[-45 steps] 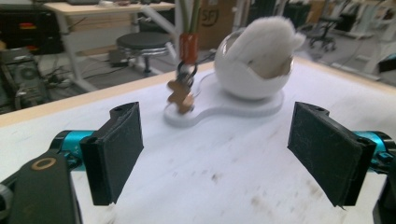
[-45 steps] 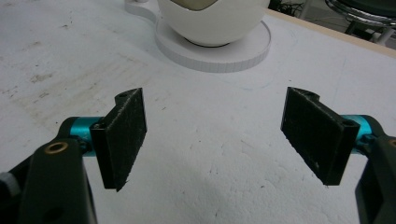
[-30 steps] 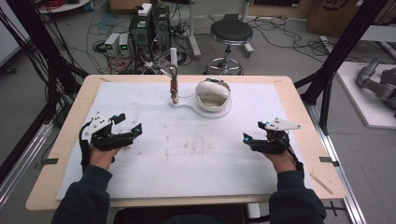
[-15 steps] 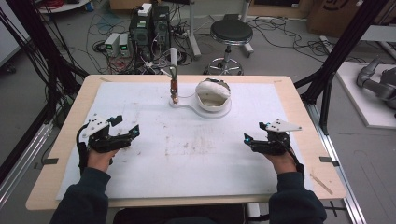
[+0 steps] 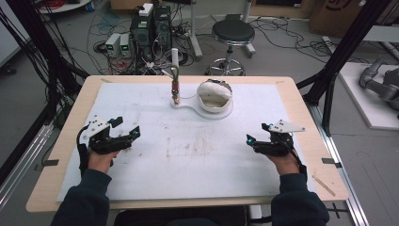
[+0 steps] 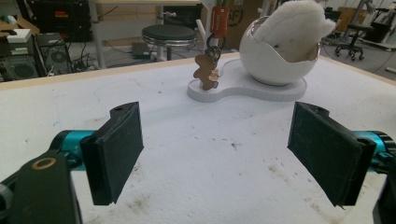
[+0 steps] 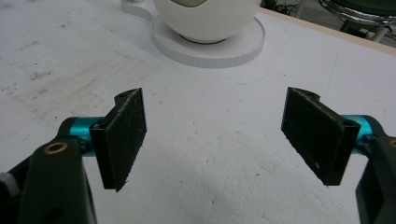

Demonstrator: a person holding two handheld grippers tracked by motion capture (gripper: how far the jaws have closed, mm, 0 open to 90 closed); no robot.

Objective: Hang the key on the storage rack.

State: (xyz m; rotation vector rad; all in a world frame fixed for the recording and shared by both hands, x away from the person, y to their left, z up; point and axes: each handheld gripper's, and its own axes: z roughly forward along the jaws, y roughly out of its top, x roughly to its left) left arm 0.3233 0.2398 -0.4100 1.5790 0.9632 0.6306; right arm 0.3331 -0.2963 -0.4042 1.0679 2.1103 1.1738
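Note:
A white eggshell-shaped bowl [image 5: 214,95] with white fluffy stuffing [image 6: 293,28] stands on a white base [image 5: 188,105] at the table's far middle. A post on the base carries a hanging brown gingerbread-figure keychain [image 6: 205,72] with a red tag [image 6: 218,18]. My left gripper [image 5: 124,128] rests open over the white mat at the left, nothing between its pads [image 6: 116,149]. At the right, my right gripper [image 5: 259,136] is open too and holds nothing; the bowl [image 7: 205,18] and base [image 7: 210,49] lie ahead of its jaws.
A stained white mat [image 5: 188,150] covers the wooden table [image 5: 301,94]. Behind the table stand a stool [image 5: 232,35], computer boxes [image 5: 150,28] and many cables. Black frame posts [image 5: 339,61] rise at both sides.
Both grippers have shifted only slightly; the left one drifted a little toward the person. Nothing was picked up or let go.

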